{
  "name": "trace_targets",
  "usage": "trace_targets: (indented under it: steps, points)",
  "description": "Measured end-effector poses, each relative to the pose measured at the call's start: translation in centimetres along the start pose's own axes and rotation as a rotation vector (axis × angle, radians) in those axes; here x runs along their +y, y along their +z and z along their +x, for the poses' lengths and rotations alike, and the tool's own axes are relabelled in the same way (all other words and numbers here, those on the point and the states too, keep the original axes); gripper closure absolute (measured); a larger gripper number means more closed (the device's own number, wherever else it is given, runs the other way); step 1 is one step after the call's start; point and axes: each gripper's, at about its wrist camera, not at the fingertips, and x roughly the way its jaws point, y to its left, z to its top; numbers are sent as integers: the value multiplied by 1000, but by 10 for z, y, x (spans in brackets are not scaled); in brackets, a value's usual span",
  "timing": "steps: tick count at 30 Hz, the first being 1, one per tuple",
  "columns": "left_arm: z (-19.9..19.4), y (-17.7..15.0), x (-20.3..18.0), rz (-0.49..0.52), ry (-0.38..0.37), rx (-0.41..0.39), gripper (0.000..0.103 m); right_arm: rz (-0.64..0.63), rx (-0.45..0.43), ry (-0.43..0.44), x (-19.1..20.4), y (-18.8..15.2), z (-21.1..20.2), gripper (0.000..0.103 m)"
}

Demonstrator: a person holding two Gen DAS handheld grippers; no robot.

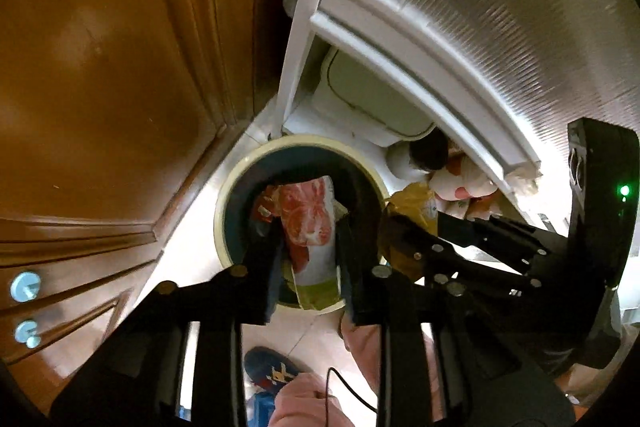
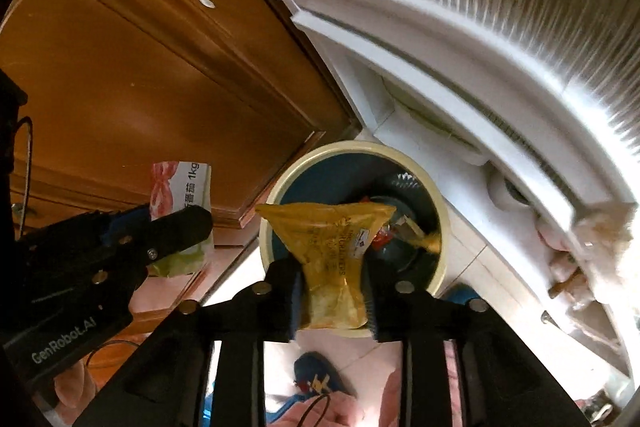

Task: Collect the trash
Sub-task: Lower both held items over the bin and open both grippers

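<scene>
Bin [image 1: 224, 227] floor mostly hidden: red-and-white bag [image 1: 312, 227] between the left tool [image 1: 306, 291] fingers covers it in the left view, yellow packet [image 2: 336, 259] between the right tool [image 2: 332, 301] fingers covers it in the right view. Whether either tool's pads press its bag, cannot tell. Scraps in the bin past the packet too small to identify. Yellow packet print blurred, unreadable. Blue shoe [image 2: 318, 381] below the tools partly blocked by tool frames. Ribbed door [image 1: 500, 7] smeared, cut off at frame edge. Objects beyond its lower corner blurred, unidentifiable.

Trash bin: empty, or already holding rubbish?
Holding rubbish: the trash bin shows crumpled wrappers on its dark bottom, behind the yellow bag.
</scene>
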Motion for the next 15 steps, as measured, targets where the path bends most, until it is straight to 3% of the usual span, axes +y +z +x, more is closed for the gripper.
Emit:
trace_targets:
  steps: [3,10,15]
  points:
    - [15,-1,9,-19,-16,32,69,7,-2,-5,-4,-3,10,62]
    - [27,-3,22,-53,-24,63,28,40,1,-22,-7,-9,23,50]
    - [23,-3,21,-51,-3,67,28,37,3,-30,-5,-13,14,48]
